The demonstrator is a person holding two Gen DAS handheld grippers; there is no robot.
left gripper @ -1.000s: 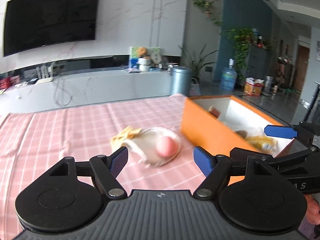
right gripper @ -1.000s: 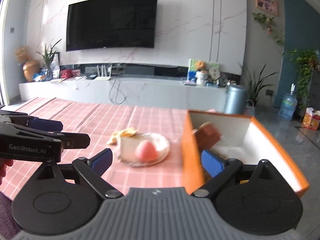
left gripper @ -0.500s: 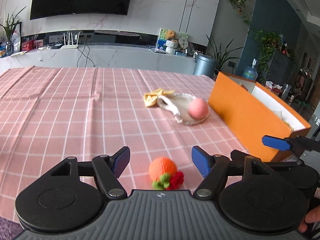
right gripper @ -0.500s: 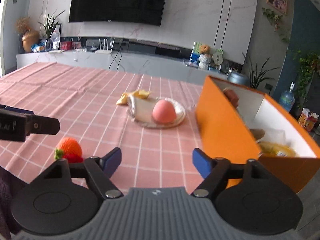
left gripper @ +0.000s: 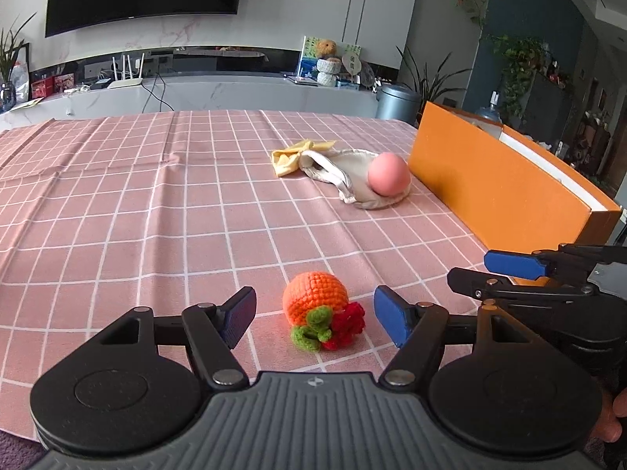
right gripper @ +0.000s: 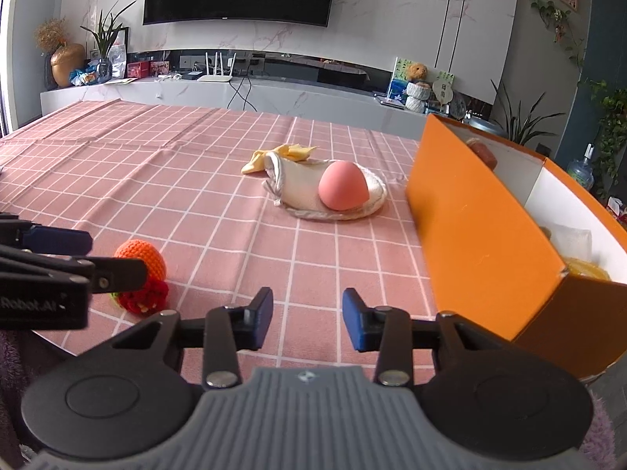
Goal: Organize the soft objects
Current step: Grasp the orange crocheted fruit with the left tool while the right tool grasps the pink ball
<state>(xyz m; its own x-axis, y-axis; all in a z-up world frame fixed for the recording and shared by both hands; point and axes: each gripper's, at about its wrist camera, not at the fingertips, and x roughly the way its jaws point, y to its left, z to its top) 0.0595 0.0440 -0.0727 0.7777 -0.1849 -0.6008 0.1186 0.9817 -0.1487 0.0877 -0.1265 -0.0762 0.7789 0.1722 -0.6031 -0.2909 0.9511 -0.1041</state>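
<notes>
A crocheted orange toy (left gripper: 316,300) with green and red bits lies on the pink checked tablecloth, just ahead of and between the fingers of my open left gripper (left gripper: 313,319); it also shows in the right wrist view (right gripper: 142,259). A pink ball (left gripper: 388,175) rests on a cream cloth pouch (left gripper: 345,168) beside a yellow cloth (left gripper: 292,153), next to the orange box (left gripper: 497,180). My right gripper (right gripper: 307,323) is open and empty near the box's front corner (right gripper: 490,243).
The orange box holds several soft items, among them a brown one (right gripper: 482,150) and a yellow one (right gripper: 588,268). The tablecloth (left gripper: 137,203) has creases on the left. A TV counter (right gripper: 235,94) and a metal bin (left gripper: 397,103) stand beyond the table.
Both grippers have pulled back from the box toward the table's near edge. The crocheted orange toy has come into view between my left fingers. My right jaws have narrowed somewhat.
</notes>
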